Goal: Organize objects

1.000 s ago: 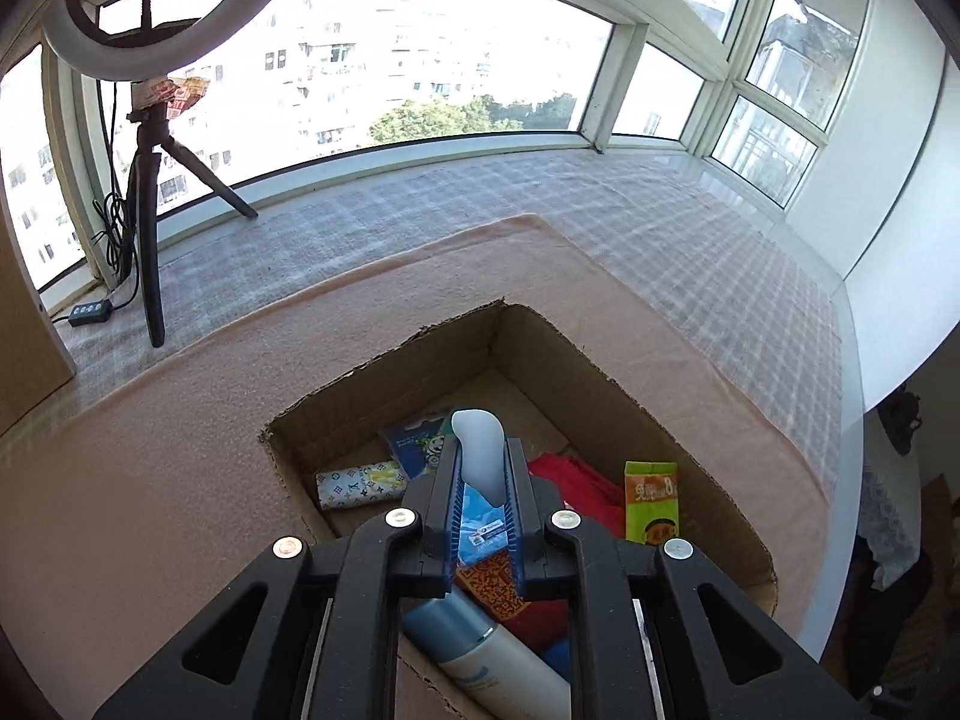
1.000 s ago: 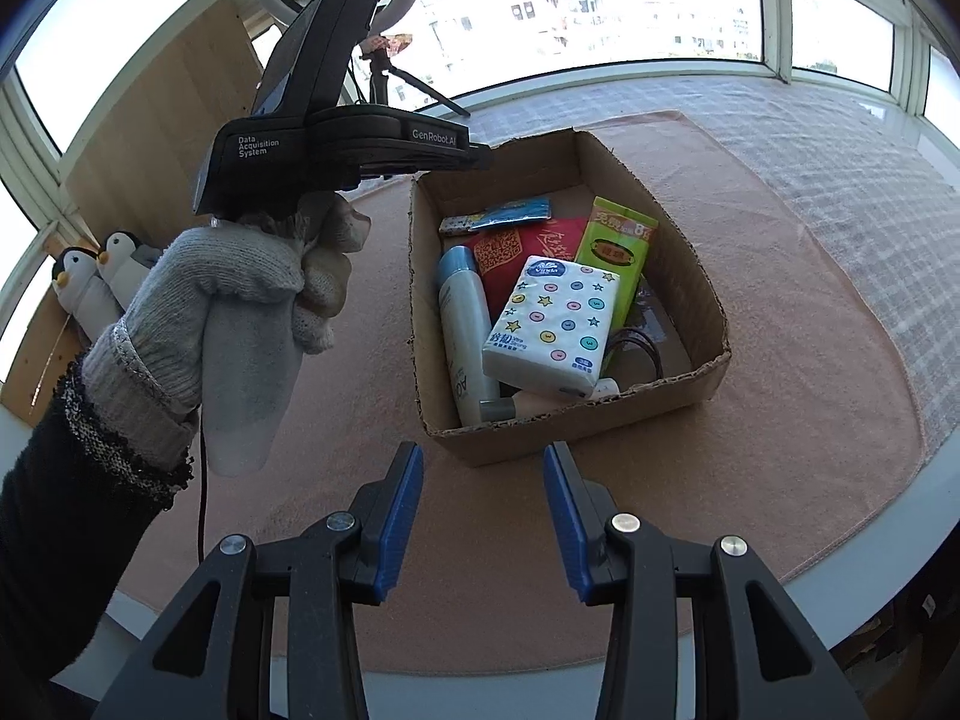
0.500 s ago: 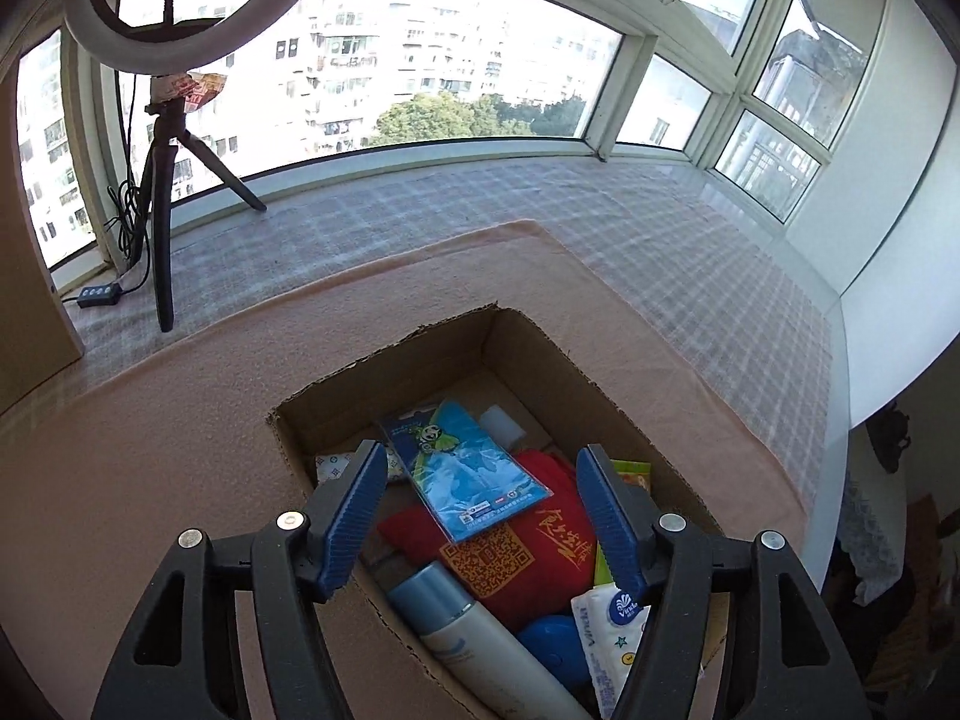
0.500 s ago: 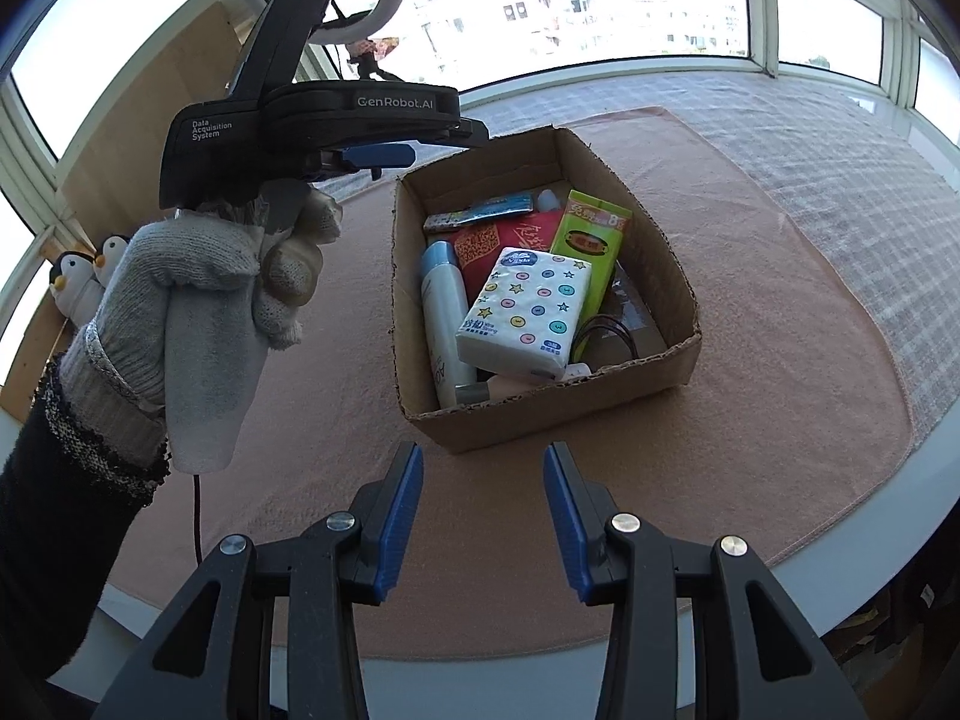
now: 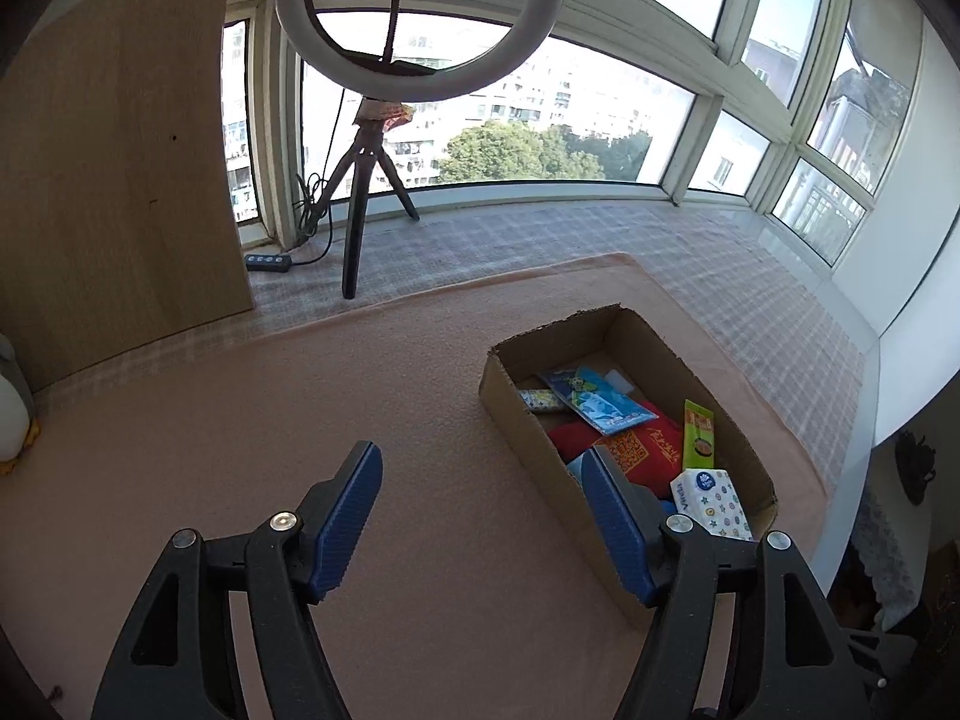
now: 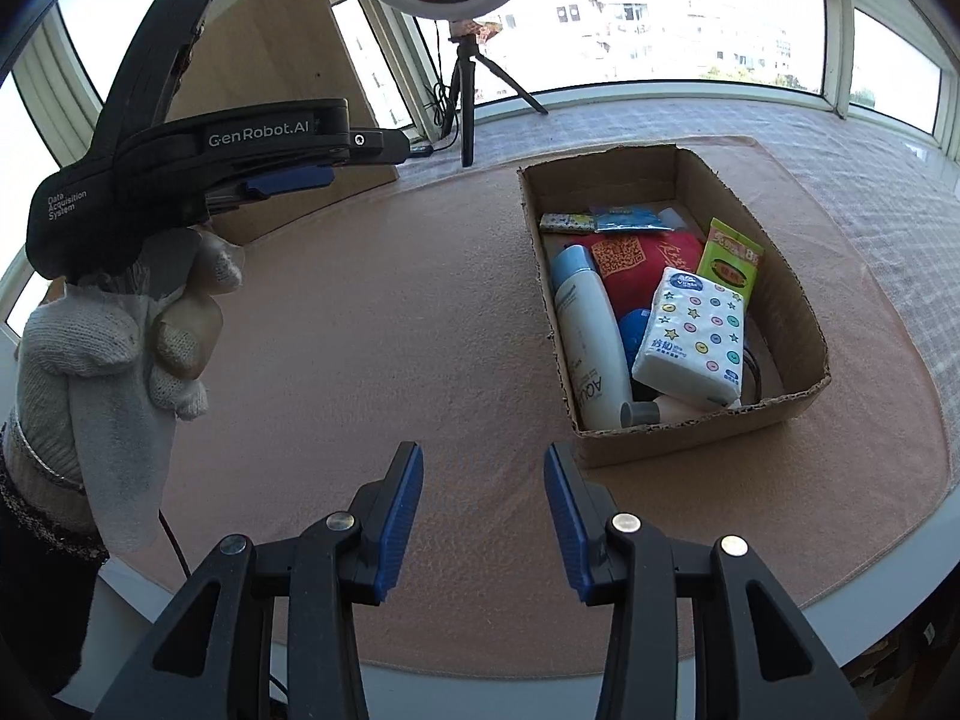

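On the pink mat [image 5: 252, 420], through the left wrist camera, a cardboard box [image 5: 516, 420] is seen at about 3 o'clock from the left gripper [image 5: 480, 516]. The gripper's blue fingers [image 5: 348, 516] are spread wide and nothing is held between them. Inside the box, a blue packet [image 5: 600, 405] is laid at the far end, over a red pouch [image 5: 636, 450]. A green carton [image 5: 698, 437] is leaned by the right wall. A tissue pack [image 5: 711, 501] with stars is found at the near end. A ring light [image 5: 420, 18] on a tripod is stood at 12 o'clock by the window.

From the right wrist camera, the same box [image 6: 780, 276] is seen at 1 o'clock from the right gripper [image 6: 483, 510], whose fingers [image 6: 399, 516] are also held apart and empty. A white bottle [image 6: 591, 336] is laid along the left wall. The tissue pack [image 6: 696, 330] is propped beside it, and the green carton [image 6: 732, 261] is behind that. The red pouch [image 6: 642, 264] and the blue packet [image 6: 627, 217] are at the far end. At 10 o'clock the left gripper [image 6: 288, 177] is held up by a gloved hand [image 6: 114, 348].
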A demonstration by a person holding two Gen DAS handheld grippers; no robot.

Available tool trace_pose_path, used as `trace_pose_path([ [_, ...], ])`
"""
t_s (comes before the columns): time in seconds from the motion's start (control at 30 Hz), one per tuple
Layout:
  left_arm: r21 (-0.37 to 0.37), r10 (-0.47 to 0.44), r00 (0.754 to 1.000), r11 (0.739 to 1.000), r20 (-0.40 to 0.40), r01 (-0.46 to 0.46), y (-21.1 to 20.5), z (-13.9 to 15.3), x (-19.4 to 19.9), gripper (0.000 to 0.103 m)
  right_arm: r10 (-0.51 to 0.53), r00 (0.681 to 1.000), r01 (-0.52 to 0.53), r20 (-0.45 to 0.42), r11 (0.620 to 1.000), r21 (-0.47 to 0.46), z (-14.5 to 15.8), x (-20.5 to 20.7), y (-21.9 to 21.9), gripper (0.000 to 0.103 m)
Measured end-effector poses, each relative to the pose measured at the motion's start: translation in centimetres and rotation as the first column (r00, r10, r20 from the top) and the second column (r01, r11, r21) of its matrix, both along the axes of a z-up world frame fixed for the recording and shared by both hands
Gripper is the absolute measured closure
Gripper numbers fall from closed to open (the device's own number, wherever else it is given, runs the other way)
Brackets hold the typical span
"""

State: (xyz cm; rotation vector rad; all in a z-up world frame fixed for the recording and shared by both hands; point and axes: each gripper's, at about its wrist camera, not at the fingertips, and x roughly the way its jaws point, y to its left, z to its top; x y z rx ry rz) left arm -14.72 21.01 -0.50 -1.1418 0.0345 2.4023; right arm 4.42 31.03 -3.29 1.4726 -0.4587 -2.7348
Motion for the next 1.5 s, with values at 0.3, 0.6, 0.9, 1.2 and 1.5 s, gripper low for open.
trace_pose_path([
  [0.3, -0.007, 0.098, 0.993, 0.995, -0.069, -0.099, -9.2, 3.5, 4.2, 0.021, 0.106, 0.994, -0.105, -0.008, 0.994, 0.015, 0.3, -2.2, -6.4, 0.061],
  [0.6, -0.039, 0.222, 0.972, 0.973, -0.076, -0.226, -16.7, 4.1, 7.6, 0.012, 0.183, 0.983, -0.182, -0.016, 0.982, 0.043, 0.3, -3.9, -11.8, 0.053],
  [0.9, -0.114, 0.352, 0.935, 0.928, -0.048, -0.355, -22.6, 1.5, 11.4, 0.006, 0.192, 0.981, -0.184, -0.037, 0.972, 0.148, 0.6, -4.9, -15.4, 0.035],
  [1.2, -0.118, 0.425, 0.905, 0.899, 0.002, -0.422, -25.6, -0.8, 14.4, 0.004, 0.186, 0.981, -0.173, -0.053, 0.966, 0.193, 1.0, -4.9, -17.4, 0.029],
  [1.5, -0.127, 0.437, 0.899, 0.893, 0.021, -0.431, -26.7, -1.6, 14.6, 0.004, 0.164, 0.985, -0.149, -0.058, 0.967, 0.206, 0.7, -5.1, -17.6, 0.029],
])
